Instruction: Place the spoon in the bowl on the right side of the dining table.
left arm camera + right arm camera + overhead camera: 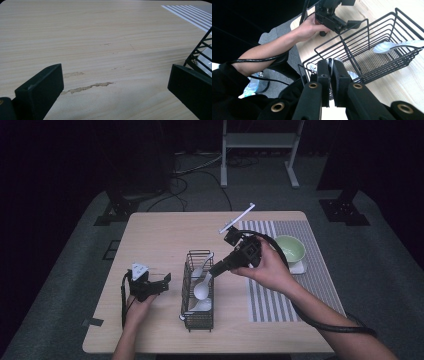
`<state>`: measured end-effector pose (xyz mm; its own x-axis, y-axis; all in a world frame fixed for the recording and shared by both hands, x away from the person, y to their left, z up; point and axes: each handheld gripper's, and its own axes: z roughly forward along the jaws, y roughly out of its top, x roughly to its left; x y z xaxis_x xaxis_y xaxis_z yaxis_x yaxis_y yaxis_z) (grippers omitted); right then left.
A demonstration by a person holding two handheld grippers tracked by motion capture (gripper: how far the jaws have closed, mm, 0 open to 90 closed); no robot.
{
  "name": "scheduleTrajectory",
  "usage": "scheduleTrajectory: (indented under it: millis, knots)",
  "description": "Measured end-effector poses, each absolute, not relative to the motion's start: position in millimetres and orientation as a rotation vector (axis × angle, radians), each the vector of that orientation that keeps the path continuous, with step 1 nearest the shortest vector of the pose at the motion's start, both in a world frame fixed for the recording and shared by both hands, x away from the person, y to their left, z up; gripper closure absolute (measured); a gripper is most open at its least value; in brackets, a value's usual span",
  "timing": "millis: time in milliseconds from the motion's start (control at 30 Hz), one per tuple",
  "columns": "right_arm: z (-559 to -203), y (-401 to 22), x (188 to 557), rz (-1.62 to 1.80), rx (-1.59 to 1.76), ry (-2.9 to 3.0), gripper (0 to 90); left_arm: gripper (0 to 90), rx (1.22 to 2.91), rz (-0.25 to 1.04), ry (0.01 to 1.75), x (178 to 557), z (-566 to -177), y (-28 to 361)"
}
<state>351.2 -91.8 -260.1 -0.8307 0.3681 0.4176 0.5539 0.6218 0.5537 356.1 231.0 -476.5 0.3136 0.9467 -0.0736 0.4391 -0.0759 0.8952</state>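
The table (160,235) carries a wire basket (190,292) at its middle. Your right gripper (216,269) hangs over the basket, clamped on 1 white spoon (203,287), while your left gripper (162,281) rests just beside the basket, jaws wide apart.

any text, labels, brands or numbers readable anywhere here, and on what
None: no word, brand or number can be read in these views.
The left gripper, the right gripper, the wire basket, the white spoons, the green bowl and the striped mat show no print.
A small dark tag at the table's near left edge is too small to tell whether it carries writing.
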Motion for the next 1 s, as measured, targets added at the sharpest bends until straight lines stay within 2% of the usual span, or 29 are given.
scheduleTrajectory:
  millis: [1000]
  knots:
    - [-232,-101,347,-1.106,-0.718,-2.577,85.6,0.0,1.673,0.706,1.268,356,-477,231]
